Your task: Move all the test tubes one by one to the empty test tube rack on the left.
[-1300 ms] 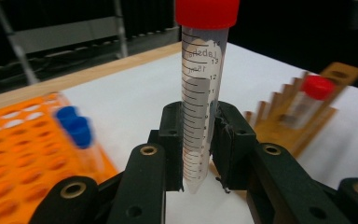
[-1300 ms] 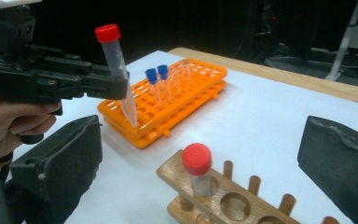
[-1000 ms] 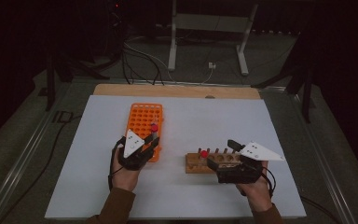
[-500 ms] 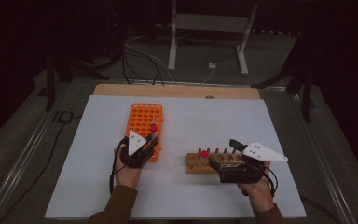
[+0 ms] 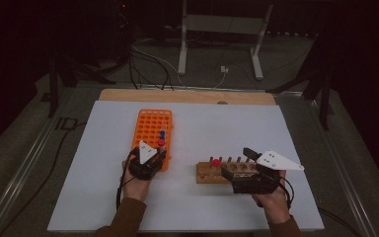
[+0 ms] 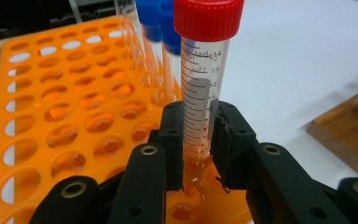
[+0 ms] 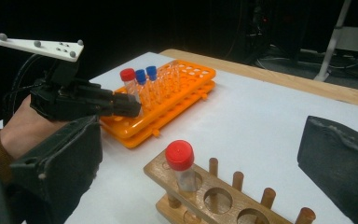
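An orange tube rack (image 5: 150,128) lies left of centre on the white table. At its near right corner stands a red-capped tube (image 5: 161,143), its foot in a hole of the orange rack (image 6: 74,121). My left gripper (image 6: 199,121) is shut on the red-capped tube (image 6: 200,93), one pad on each side. Two blue-capped tubes (image 7: 141,77) stand just behind it. A wooden rack (image 5: 212,173) holds another red-capped tube (image 7: 179,158) at its left end. My right gripper (image 5: 239,169) is open, with its jaws wide apart on either side of the wooden rack (image 7: 214,196).
The left gripper (image 7: 130,105) and its hand come in from the left in the right gripper view. White table (image 5: 227,123) stretches between and behind the racks. A wooden strip (image 5: 187,96) runs along the far edge, with cables and a stand on the floor beyond.
The red-capped tube in my left gripper has come down and slightly nearer, into the orange rack. The right gripper has barely moved.
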Motion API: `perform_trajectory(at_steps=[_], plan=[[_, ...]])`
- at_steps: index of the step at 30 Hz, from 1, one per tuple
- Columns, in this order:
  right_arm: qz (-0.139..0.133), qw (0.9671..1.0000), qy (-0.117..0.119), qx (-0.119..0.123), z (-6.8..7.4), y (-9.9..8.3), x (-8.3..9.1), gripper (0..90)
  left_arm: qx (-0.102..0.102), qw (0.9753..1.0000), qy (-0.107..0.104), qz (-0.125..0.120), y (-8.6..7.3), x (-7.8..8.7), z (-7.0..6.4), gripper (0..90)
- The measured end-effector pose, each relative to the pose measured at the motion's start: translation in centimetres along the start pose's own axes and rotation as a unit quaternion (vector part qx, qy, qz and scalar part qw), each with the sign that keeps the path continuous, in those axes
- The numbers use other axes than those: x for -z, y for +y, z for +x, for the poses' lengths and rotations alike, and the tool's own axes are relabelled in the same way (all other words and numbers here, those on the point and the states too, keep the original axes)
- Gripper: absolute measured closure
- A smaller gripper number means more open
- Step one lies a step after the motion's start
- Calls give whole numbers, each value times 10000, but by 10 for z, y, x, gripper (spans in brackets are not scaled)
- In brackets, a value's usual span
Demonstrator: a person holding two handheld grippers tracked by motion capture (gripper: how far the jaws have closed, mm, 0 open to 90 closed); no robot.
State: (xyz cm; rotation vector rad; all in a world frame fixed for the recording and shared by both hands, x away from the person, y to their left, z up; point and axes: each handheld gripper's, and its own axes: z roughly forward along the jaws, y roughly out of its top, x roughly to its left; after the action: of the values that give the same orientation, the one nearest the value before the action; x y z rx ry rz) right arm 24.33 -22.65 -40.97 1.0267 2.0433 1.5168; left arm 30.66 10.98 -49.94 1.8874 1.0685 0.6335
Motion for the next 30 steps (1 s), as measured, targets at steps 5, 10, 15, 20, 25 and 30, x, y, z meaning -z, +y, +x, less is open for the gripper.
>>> perform_trajectory(at_steps=[5, 10, 15, 20, 25, 30], plan=[[39, 10000, -8, -21, -2, -1, -1, 1, 3, 10000, 7, 31, -1, -1, 0, 755], [77, 10000, 3, -56, -4, -3, -3, 1, 23, 10000, -26, 47, -1, 0, 0, 752], [161, 9998, 17, -80, -5, -7, -8, 1, 91, 9999, -41, 60, -1, 1, 1, 715], [256, 9997, -31, -50, -6, -11, -13, 2, 77, 9999, -22, 87, -1, 4, 1, 651], [326, 9995, -8, -54, -5, -15, -19, 29, 48, 10000, -71, 13, 1, 12, -1, 519], [333, 9994, 66, 31, 0, -16, -23, 50, 103, 9997, -154, -138, 2, 20, -4, 342]])
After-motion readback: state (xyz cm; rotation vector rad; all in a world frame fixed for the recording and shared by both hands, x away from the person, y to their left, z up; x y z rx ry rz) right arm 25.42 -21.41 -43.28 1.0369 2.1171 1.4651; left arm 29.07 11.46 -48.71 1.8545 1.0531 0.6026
